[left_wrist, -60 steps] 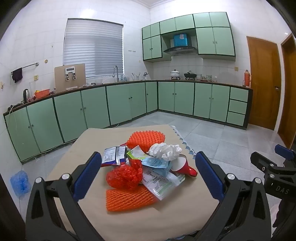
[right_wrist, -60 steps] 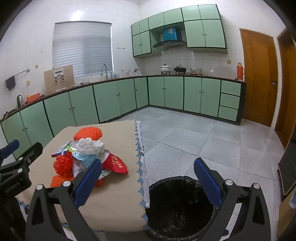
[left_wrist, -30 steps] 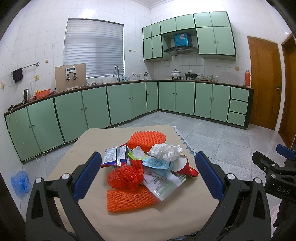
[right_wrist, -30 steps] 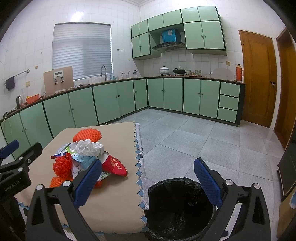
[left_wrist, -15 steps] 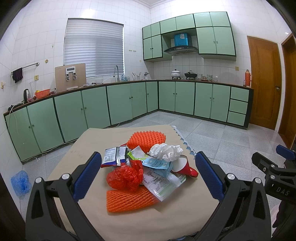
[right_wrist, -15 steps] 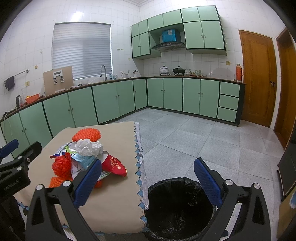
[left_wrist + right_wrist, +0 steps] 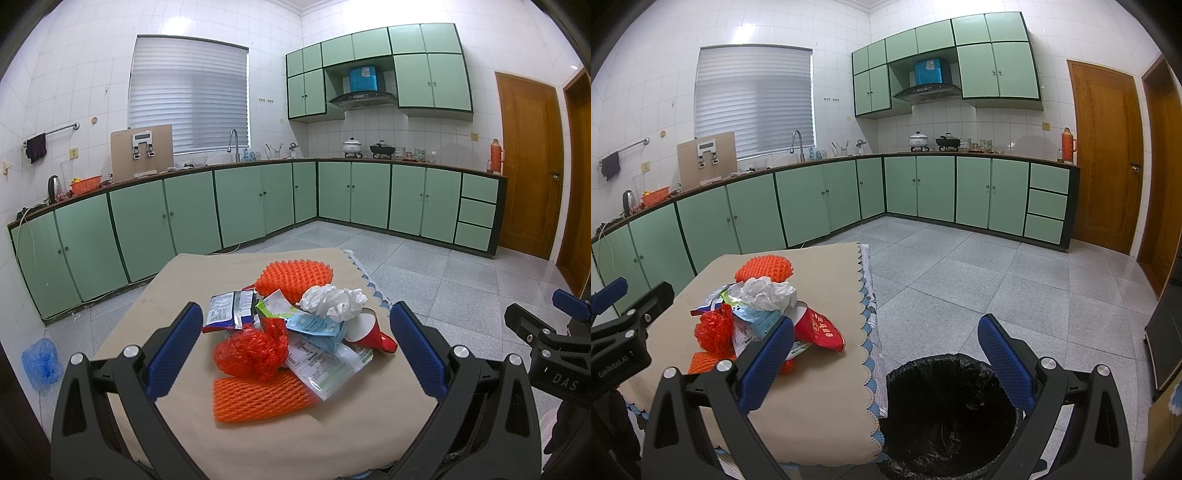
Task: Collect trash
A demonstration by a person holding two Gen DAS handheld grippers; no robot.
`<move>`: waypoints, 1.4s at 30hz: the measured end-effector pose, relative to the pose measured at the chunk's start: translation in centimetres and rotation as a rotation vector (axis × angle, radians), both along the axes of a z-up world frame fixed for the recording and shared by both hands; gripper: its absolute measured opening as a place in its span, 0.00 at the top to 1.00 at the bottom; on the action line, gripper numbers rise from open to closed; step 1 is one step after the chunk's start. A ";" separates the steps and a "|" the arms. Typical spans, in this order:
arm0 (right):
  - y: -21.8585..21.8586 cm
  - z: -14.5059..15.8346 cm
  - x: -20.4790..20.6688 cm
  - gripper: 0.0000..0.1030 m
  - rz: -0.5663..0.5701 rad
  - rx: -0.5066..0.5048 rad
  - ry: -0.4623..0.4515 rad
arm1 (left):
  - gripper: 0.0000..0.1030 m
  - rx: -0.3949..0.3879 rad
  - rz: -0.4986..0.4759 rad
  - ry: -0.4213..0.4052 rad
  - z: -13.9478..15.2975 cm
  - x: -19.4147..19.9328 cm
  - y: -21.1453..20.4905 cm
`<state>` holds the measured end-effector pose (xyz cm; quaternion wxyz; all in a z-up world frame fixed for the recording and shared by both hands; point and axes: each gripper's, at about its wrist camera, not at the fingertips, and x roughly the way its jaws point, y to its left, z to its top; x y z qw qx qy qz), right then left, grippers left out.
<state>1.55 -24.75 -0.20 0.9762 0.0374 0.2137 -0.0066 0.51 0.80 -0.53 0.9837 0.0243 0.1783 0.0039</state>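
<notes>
- My left gripper (image 7: pixel 295 345) has its jaws spread wide, empty, framing the trash pile (image 7: pixel 291 332) on the counter (image 7: pixel 177 284).
- My right gripper (image 7: pixel 884 354) is likewise wide open, above the black-lined bin (image 7: pixel 945 410) beside the counter.
- Readable: "DAS" on the right tool, "GenRobot.AI" on the left.
- Nearest, an orange foam net (image 7: pixel 262 395) lies crosswise; a second foam net (image 7: pixel 295 275) sits farthest.

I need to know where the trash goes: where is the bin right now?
The black-lined bin stands on the floor in the right wrist view, beside the table's right edge, framed by the open right gripper.
</notes>
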 end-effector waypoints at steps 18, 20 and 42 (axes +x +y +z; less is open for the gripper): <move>-0.1 0.1 0.0 0.06 0.014 0.005 -0.013 | 0.05 -0.004 0.007 0.003 -0.3 0.3 0.4; 0.3 0.1 0.2 0.06 0.021 0.006 -0.017 | 0.05 0.000 0.019 -0.004 -0.4 0.5 0.7; 10.6 -3.1 10.9 0.19 0.280 0.058 -0.023 | 0.05 0.011 0.251 0.002 -3.4 6.2 11.6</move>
